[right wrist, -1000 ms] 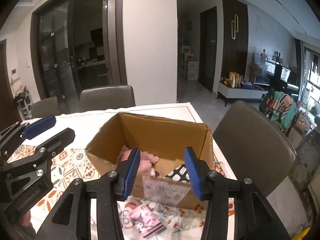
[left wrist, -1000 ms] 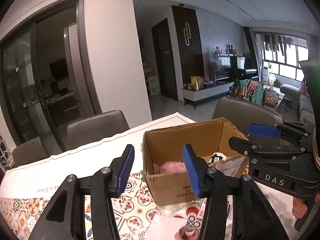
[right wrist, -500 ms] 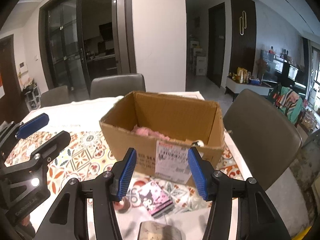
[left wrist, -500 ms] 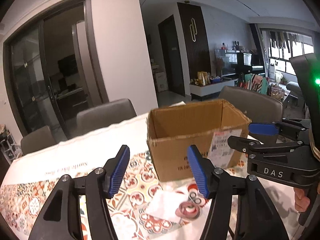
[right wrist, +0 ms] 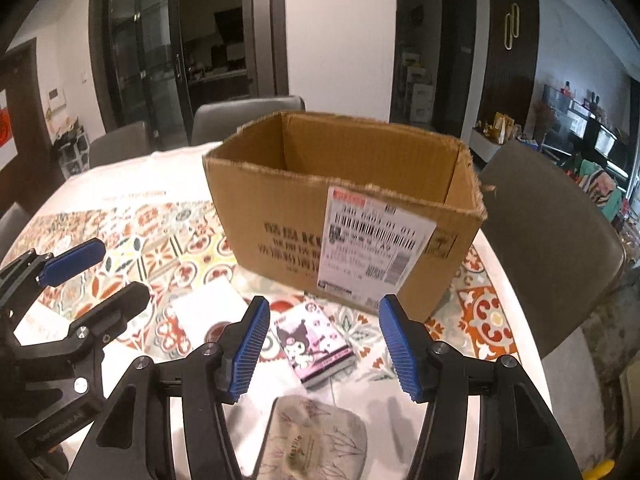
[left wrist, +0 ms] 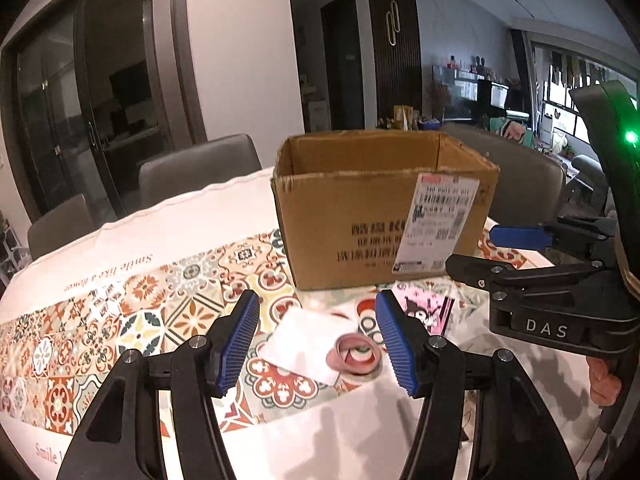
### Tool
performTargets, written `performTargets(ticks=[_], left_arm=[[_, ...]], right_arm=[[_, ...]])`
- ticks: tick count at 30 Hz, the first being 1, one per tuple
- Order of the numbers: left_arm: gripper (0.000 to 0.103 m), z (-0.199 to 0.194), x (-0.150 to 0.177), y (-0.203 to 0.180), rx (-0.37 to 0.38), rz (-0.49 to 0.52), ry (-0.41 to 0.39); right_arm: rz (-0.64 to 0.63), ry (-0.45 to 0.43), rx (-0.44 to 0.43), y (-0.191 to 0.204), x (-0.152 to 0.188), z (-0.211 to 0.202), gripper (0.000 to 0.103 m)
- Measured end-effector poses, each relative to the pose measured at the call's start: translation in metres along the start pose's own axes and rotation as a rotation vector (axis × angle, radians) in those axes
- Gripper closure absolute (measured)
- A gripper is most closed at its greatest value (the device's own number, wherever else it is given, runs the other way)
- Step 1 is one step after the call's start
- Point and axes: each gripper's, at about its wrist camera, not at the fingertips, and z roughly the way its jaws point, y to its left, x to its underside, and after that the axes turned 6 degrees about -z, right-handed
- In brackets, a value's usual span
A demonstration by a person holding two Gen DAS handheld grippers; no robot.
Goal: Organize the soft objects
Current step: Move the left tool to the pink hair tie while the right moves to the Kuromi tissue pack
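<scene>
Both claws are held wide, nothing gripped. The cardboard box [right wrist: 344, 208] stands open-topped on the tabletop [left wrist: 168, 216], beyond both claws.

Key relation: the pink cartoon-print pack [right wrist: 314, 342] lies directly ahead of the right claw [right wrist: 320, 346], framed between its pads, flat on the tabletop just before the box. Its long axis runs roughly away from the claw, skewed slightly left, so the short side is presented to the pads. A grey-green floral pouch [right wrist: 316, 440] sits nearer, under the right claw.

The left claw [left wrist: 316, 344] is centred over a white flat packet [left wrist: 304, 344] and a pink rolled band [left wrist: 354, 356]. The right claw is judged nearer the pink pack.
</scene>
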Motion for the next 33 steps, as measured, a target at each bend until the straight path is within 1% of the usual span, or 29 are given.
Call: performTargets(ticks=[3,6,14,19,23,30,33], left_arm=[[0.043,0.003,0.008,-0.002,0.014,0.014,0.017],[0.042,0.01,0.016,-0.004,0.03,0.017,0.051],[0.042,0.036,0.032,-0.008,0.059,0.027,0.16],[0.041,0.052,0.04,-0.008,0.096,0.021,0.23],[0.041,0.061,0.044,-0.008,0.114,0.016,0.255],[0.041,0.077,0.048,-0.012,0.117,0.036,0.28],[0.041,0.084,0.047,-0.011,0.116,0.031,0.28]], right_arm=[[-0.023,0.026,-0.016,0.003,0.005,0.006,0.045],[-0.043,0.061,-0.043,0.005,0.01,0.015,0.045],[-0.072,0.157,-0.083,0.005,0.023,0.045,0.045],[-0.094,0.186,-0.113,0.006,0.026,0.056,0.045],[-0.118,0.211,-0.126,0.008,0.026,0.066,0.045],[-0.137,0.239,-0.119,0.006,0.03,0.079,0.045],[-0.143,0.246,-0.113,0.005,0.03,0.085,0.04]])
